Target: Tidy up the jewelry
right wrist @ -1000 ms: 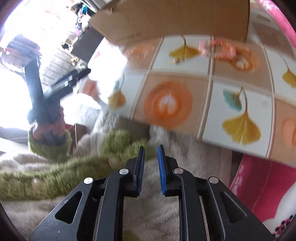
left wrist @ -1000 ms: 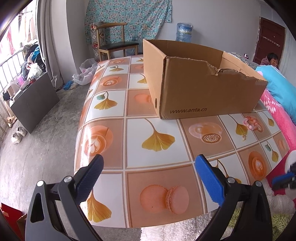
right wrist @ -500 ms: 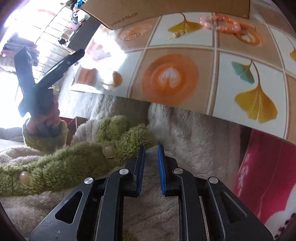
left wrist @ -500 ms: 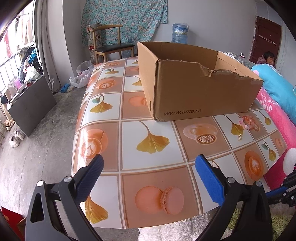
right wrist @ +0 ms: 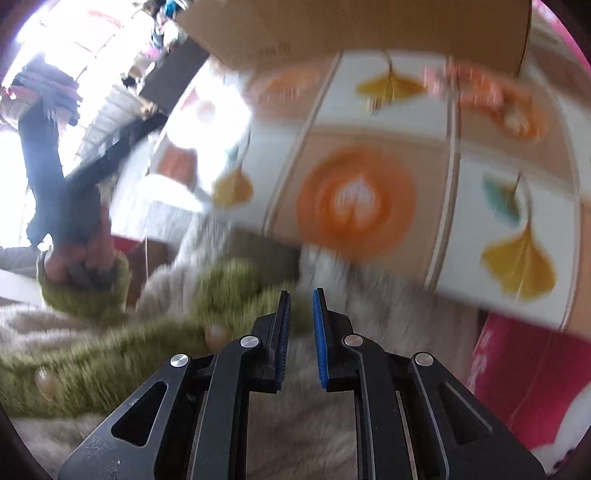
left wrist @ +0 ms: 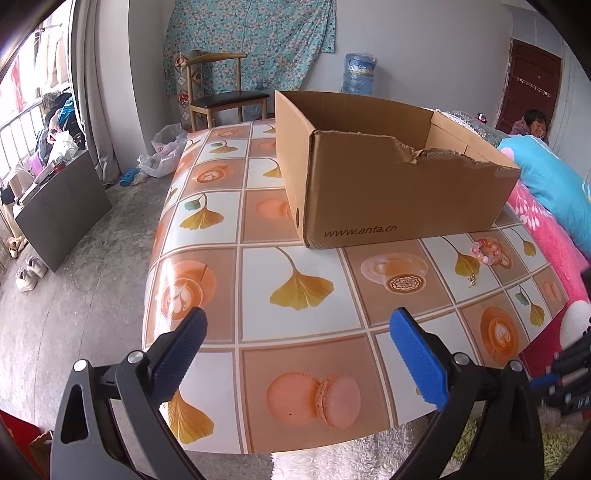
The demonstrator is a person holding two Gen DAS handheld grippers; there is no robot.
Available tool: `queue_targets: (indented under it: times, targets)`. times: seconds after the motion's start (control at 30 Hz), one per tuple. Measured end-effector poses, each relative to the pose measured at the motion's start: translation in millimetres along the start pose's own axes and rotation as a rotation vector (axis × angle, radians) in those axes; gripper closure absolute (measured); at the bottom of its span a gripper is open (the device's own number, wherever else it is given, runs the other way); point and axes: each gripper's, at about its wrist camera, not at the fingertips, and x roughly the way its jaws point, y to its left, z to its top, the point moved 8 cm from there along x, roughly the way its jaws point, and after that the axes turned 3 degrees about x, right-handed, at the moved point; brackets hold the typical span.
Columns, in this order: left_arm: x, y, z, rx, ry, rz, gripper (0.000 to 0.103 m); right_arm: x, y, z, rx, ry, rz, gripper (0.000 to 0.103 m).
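A pink bead bracelet (left wrist: pixel 487 253) lies on the patterned tablecloth (left wrist: pixel 295 229) just in front of the open cardboard box (left wrist: pixel 388 192), with a small gold piece (left wrist: pixel 472 278) beside it. My left gripper (left wrist: pixel 297 317) hangs open and empty over the table's near edge, well short of the bracelet. My right gripper (right wrist: pixel 301 295) points down at a fluffy white and green garment off the table's edge. Only a narrow gap shows between its pads, with nothing in it. The right wrist view is blurred; there the bracelet (right wrist: pixel 465 83) shows far ahead beside the box (right wrist: pixel 369 26).
A wooden chair (left wrist: pixel 221 92) and a water bottle (left wrist: pixel 360 75) stand behind the table. Pink and blue bedding (left wrist: pixel 546 206) borders the table's right side. A person (left wrist: pixel 532 123) sits at the far right. A hand in a green sleeve (right wrist: pixel 85 273) holds the left gripper.
The right gripper has sunk a little toward the fluffy garment, and its view has gone blurred. The left gripper has stayed put and open.
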Motion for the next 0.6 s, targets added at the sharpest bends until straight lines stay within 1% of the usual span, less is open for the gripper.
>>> queue_targets:
  times: [0.03, 0.1, 0.2, 0.27, 0.3, 0.4, 0.43, 0.47, 0.5, 0.57, 0.6]
  targets:
    - [1, 0, 0, -0.002, 0.002, 0.0, 0.006, -2, 0, -3, -0.002, 0.0, -0.008, 0.089]
    - [3, 1, 0, -0.005, 0.005, -0.002, 0.006, -9, 2, 1, -0.008, -0.026, -0.006, 0.089]
    - [1, 0, 1, -0.003, 0.001, -0.007, 0.006, -23, 9, 24, 0.003, -0.121, 0.036, 0.089]
    - [-2, -1, 2, 0.004, -0.004, -0.004, 0.006, -32, 8, 36, 0.036, -0.153, 0.087, 0.083]
    - [-3, -1, 1, 0.007, -0.006, -0.002, 0.006, -34, 1, 40, 0.065, -0.165, 0.108, 0.078]
    - [-3, -2, 1, 0.007, -0.006, -0.001, 0.006, -38, -16, 42, 0.141, -0.175, 0.175, 0.072]
    - [-4, -1, 1, 0.007, -0.007, 0.001, 0.006, -41, -23, 42, 0.197, -0.176, 0.229, 0.068]
    - [-4, -1, 1, 0.007, -0.006, 0.004, 0.006, -44, -27, 41, 0.242, -0.184, 0.294, 0.067]
    - [-5, -1, 0, 0.005, -0.005, 0.007, 0.006, -44, -27, 40, 0.271, -0.192, 0.343, 0.065]
    - [-4, 0, 1, 0.001, -0.004, 0.006, 0.006, -59, -31, 41, 0.337, -0.219, 0.478, 0.06]
    - [-4, 0, 1, 0.001, -0.003, 0.005, 0.006, -65, -31, 40, 0.355, -0.23, 0.525, 0.056]
